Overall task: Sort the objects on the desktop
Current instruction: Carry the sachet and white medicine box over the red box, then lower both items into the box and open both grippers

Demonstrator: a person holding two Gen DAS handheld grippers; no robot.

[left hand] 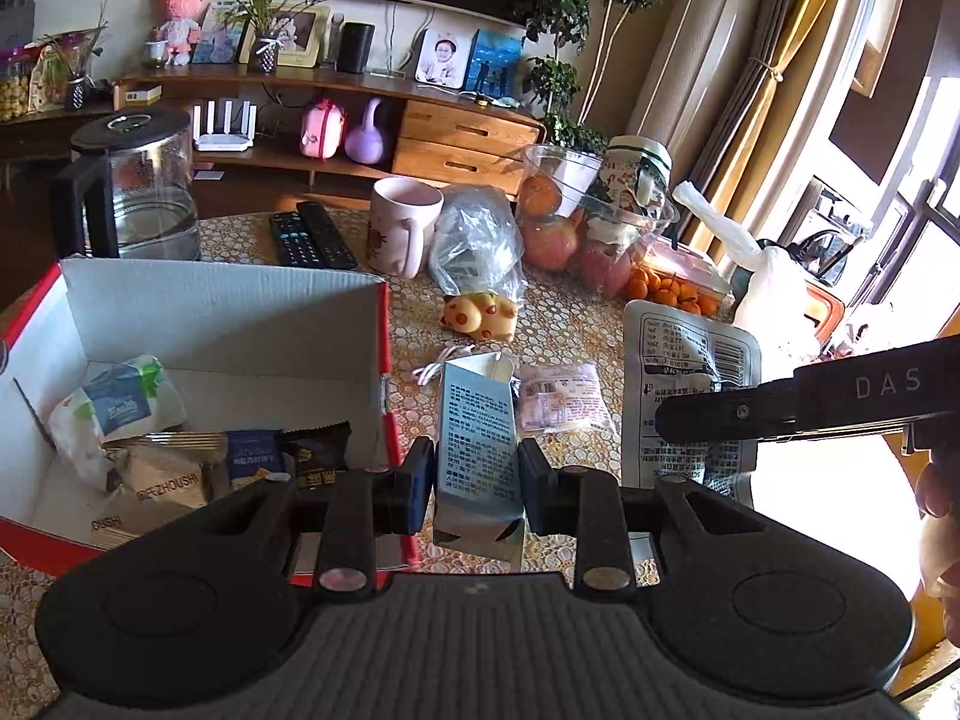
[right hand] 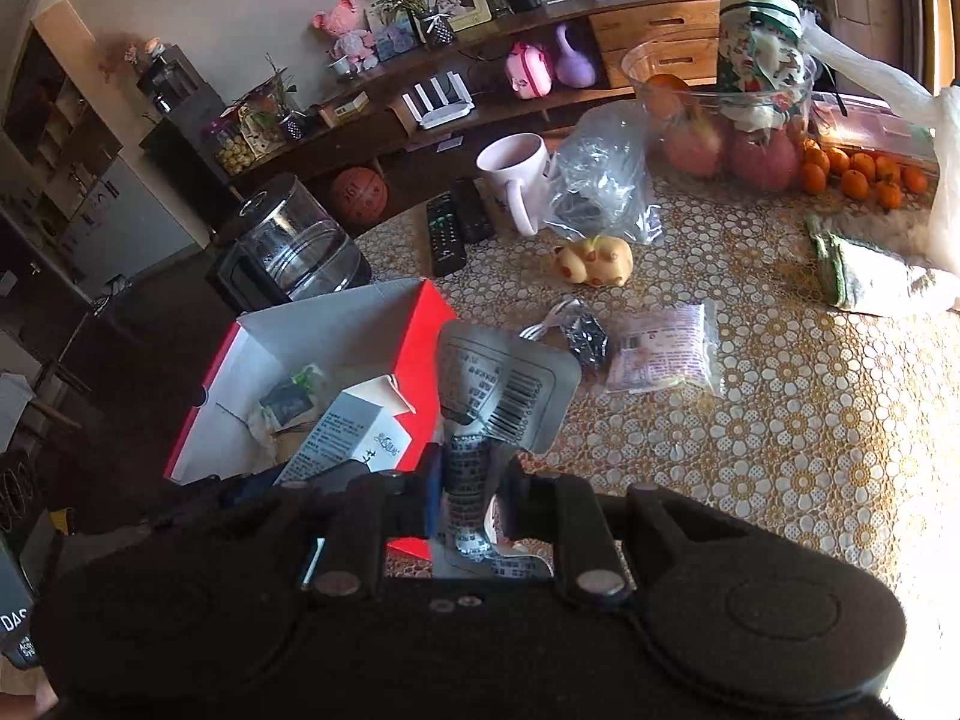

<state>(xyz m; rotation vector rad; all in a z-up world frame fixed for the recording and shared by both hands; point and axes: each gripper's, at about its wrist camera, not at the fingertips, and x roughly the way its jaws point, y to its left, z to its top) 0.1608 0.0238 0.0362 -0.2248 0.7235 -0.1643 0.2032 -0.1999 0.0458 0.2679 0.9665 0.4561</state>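
My left gripper [left hand: 477, 480] is shut on a small blue-white carton [left hand: 477, 420], held just right of the red-and-white box [left hand: 228, 312]. The carton also shows in the right wrist view [right hand: 354, 438], at the box's [right hand: 336, 330] near corner. My right gripper [right hand: 471, 498] is shut on a silver foil pouch [right hand: 504, 384] and holds it above the table beside the box. In the left wrist view the pouch [left hand: 684, 378] hangs from the right gripper's finger. The box holds several snack packets [left hand: 120, 408]. A pink packet [right hand: 666, 351], a yellow pig toy [right hand: 597, 261] and a white cable [left hand: 435, 363] lie on the table.
A glass kettle [left hand: 141, 180], two remotes [left hand: 312, 234], a pink mug [left hand: 399, 225], a clear plastic bag [left hand: 477, 240], a fruit bowl [left hand: 594, 222] and small oranges [right hand: 858, 177] stand at the back. A green cloth [right hand: 870, 276] lies at the right.
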